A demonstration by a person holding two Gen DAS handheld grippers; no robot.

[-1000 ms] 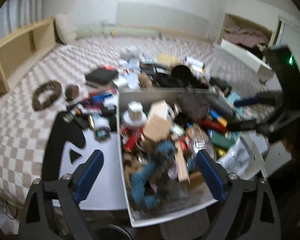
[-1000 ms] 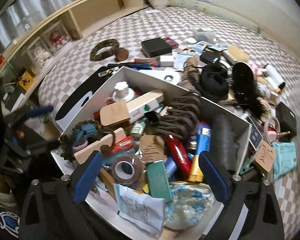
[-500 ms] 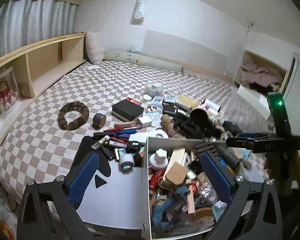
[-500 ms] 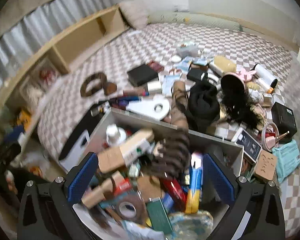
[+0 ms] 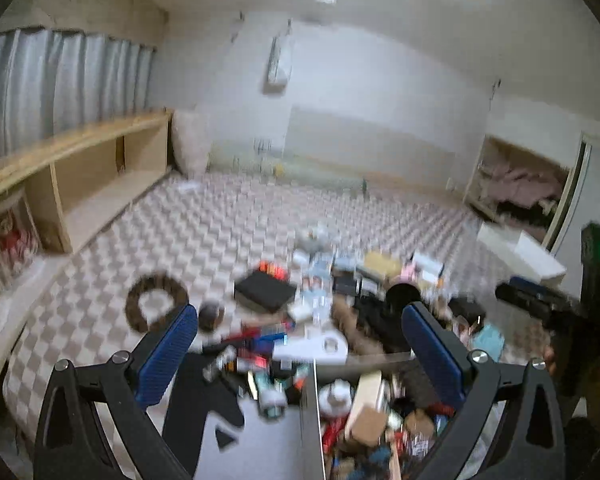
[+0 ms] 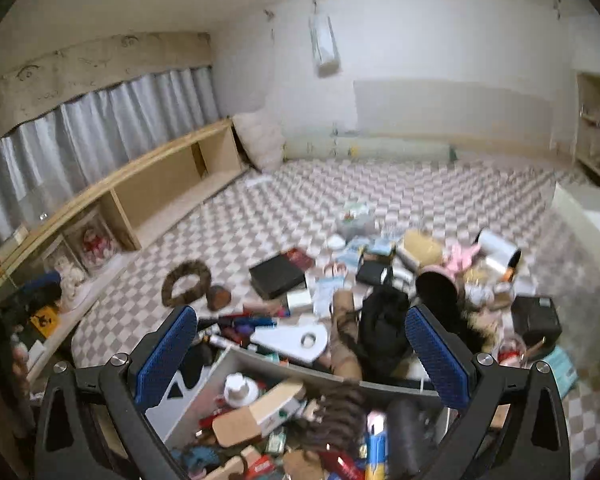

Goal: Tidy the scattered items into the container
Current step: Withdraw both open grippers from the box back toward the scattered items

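Note:
A grey open box [image 6: 288,366], the container, is packed with small items and sits at the bottom of both views [image 5: 312,408]. More items lie scattered on the checkered bed beyond it: a black box [image 6: 278,276], a brown fur ring [image 6: 186,282], a white flat plate with a hole [image 6: 292,340], a black cloth [image 6: 382,324]. My left gripper [image 5: 300,350] is open and empty, raised above the box's near left corner. My right gripper [image 6: 302,350] is open and empty above the box's far wall. The right gripper also shows at the left wrist view's right edge [image 5: 556,312].
A wooden shelf unit [image 6: 156,192] runs along the left wall under curtains. A black cube [image 6: 536,320] and a pink cup [image 6: 436,284] lie at the right of the pile. A white-and-black board [image 5: 204,412] lies left of the box.
Both grippers have lifted and tilted up, away from the box; the views now take in the room and ceiling. Both stay open and empty. The left view is motion-blurred.

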